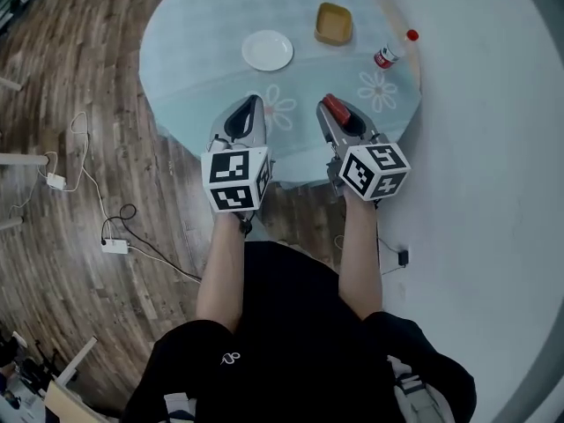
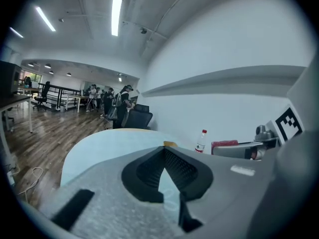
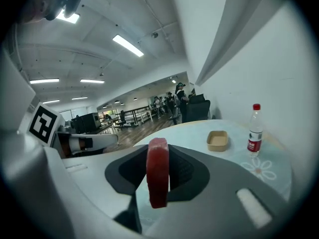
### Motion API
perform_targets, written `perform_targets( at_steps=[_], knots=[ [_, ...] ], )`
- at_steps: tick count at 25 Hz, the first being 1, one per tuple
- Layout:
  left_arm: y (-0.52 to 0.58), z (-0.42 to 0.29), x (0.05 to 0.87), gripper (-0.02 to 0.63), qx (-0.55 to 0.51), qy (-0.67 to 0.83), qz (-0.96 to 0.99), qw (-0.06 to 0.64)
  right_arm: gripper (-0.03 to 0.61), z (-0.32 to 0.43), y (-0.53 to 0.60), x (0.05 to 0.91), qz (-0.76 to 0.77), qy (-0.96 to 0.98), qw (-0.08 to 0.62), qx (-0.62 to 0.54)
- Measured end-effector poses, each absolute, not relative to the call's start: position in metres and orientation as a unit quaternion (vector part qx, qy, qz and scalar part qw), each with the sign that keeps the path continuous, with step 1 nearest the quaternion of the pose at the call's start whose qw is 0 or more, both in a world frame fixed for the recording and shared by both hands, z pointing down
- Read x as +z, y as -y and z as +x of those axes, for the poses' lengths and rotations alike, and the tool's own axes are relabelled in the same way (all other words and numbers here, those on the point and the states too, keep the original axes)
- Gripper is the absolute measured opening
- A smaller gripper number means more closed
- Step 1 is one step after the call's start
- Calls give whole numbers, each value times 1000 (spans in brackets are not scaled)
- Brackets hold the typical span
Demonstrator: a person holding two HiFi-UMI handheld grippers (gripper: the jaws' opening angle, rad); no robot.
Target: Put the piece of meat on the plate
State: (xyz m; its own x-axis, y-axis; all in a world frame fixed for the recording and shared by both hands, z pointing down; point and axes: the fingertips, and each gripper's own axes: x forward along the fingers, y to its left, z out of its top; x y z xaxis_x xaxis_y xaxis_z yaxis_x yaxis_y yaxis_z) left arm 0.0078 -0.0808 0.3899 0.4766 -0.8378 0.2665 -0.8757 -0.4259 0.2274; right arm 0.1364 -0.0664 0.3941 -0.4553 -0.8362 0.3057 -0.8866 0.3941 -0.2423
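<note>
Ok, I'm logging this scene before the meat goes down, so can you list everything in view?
table: one, round, light blue cloth with flower print, ahead of the person
plate: one, white, empty, mid table
tray: one, tan, far side, right of plate
bottle: one, clear, red cap, right edge of table
meat: one piece, red, in right gripper
power strip: one, white, with cables, on wood floor at left
people: several, dark clothes, far across the room
left gripper: one, grey, shut, empty, over near table edge
right gripper: one, grey, shut on meat, beside the left
</note>
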Motion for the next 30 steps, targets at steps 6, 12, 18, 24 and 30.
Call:
perform_targets(
  at_steps=[6,12,18,24,30],
  knots=[
    [163,-50,414,0,54,540,813,213,106,77,139,407,473,853,103,196],
    [211,-75,433,0,75,541,804,235,106,77,178,431,486,837,123,218],
    [231,-34,450,0,101,507,820,245,106,98,199,446,496,826,128,237],
    [239,-11,465,0,124,503,818,251,106,122,212,475,495,815,141,268],
    [241,-18,486,0,135,527,795,268,106,114,223,531,462,817,174,299]
  ],
)
